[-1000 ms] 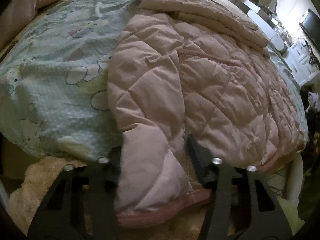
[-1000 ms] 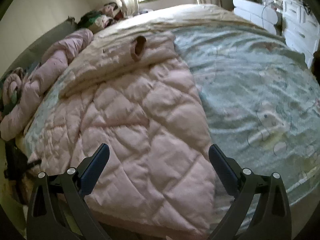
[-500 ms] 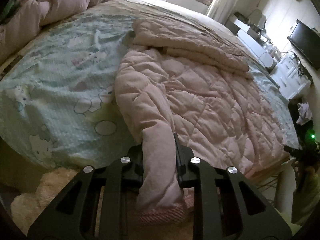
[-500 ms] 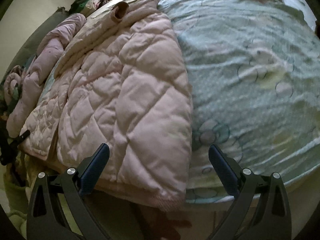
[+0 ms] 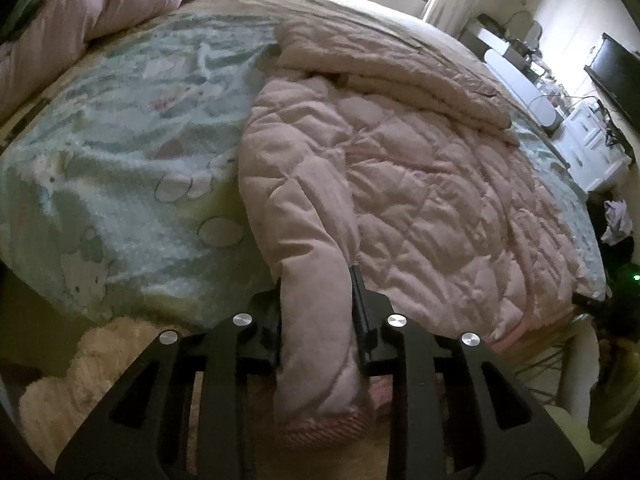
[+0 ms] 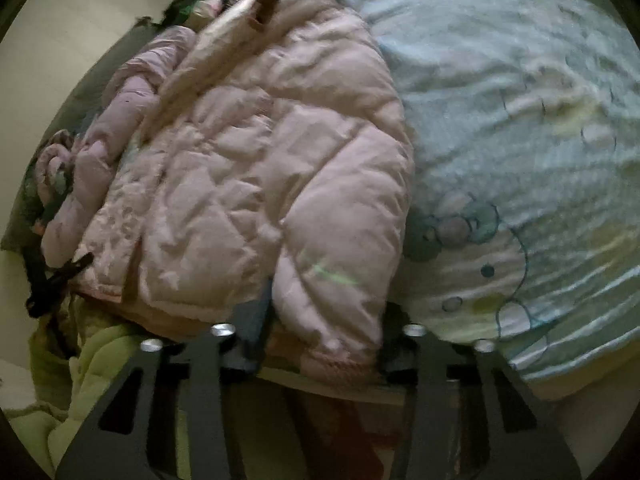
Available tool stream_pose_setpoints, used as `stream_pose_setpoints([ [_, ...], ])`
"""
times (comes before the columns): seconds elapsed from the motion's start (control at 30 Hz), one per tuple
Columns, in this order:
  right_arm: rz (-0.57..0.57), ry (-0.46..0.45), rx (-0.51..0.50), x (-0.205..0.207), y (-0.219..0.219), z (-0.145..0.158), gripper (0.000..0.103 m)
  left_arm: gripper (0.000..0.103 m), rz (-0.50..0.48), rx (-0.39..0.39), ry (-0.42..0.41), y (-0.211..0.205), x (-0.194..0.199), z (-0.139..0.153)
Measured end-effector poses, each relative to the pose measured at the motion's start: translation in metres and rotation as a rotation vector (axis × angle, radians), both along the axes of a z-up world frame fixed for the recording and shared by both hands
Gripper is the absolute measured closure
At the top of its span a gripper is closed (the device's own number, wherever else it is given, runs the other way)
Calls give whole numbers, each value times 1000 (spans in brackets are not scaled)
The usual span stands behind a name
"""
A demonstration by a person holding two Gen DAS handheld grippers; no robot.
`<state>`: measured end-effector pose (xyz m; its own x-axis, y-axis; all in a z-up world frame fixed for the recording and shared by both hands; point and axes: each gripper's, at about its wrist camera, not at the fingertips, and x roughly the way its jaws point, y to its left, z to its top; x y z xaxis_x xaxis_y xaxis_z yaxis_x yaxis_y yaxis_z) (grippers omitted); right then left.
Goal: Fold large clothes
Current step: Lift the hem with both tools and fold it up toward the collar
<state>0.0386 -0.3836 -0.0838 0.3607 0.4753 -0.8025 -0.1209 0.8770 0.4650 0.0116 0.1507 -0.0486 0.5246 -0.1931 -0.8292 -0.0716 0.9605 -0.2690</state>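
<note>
Garment: a large pink quilted jacket (image 5: 420,184) lies spread on the bed (image 5: 120,152), which is covered by a pale green cartoon-print sheet — its hem end hangs over the near edge toward me.
Left sleeve: the sleeve (image 5: 316,312) runs down off the bed edge, its ribbed cuff below my fingers.
Left gripper: my left gripper (image 5: 316,308) has the sleeve between its 2 fingers; the jaws are easing open a little, yet both pads look pressed into the padding, so I read it as gripping the sleeve.
Right gripper: my right gripper (image 6: 326,308) is closing on the jacket's other near corner (image 6: 332,304), a puffy fold with a ribbed edge. The fabric bulges between the fingers and appears to be pinched on both sides, though this view is blurred.
Surroundings: a rolled pink duvet (image 5: 100,12) lies along the far side of the bed, and a green blanket (image 6: 104,368) sits below the edge on my right-hand view.
Step in hand: securing the 2 near ends of the jacket — the start of a fold, as I judge it.
Next move: I'd confirm both grips hold the thick padding, then lift both ends together and carry them up over the body toward the collar, keeping them level so the fold lands square.
Risk: slippery, bulky filling could squeeze out of a narrow pinch.
</note>
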Motion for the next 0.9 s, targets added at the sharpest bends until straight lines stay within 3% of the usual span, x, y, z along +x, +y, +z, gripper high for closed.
stream_pose_setpoints([
  [0.07,25,-59,3,-2,3,16,82,79,10,-18,14,4,-1,-5],
  [0.13,32,-105,32,0,4,29,84,77,15,-28,25,6,-3,-9],
  [0.23,31,-168,66,2,5,48,85,74,18,-27,38,7,-5,-12],
  [0.3,27,-205,87,5,6,59,85,65,12,-27,49,6,-7,-15],
  [0.5,-3,-277,167,16,3,74,86,54,-40,32,54,-10,-10,-17],
  [0.53,-6,-283,177,19,4,75,87,57,-38,50,57,-12,-10,-17],
  [0.57,-9,-291,187,21,3,75,87,76,-35,59,57,-13,-10,-18],
  [0.6,-10,-300,193,23,5,77,87,82,-33,57,54,-14,-9,-17],
  [0.7,-13,-324,211,28,6,83,87,88,-26,62,26,-15,-8,-7],
  [0.9,-28,-361,240,40,6,93,87,89,0,88,-80,-15,-5,30],
])
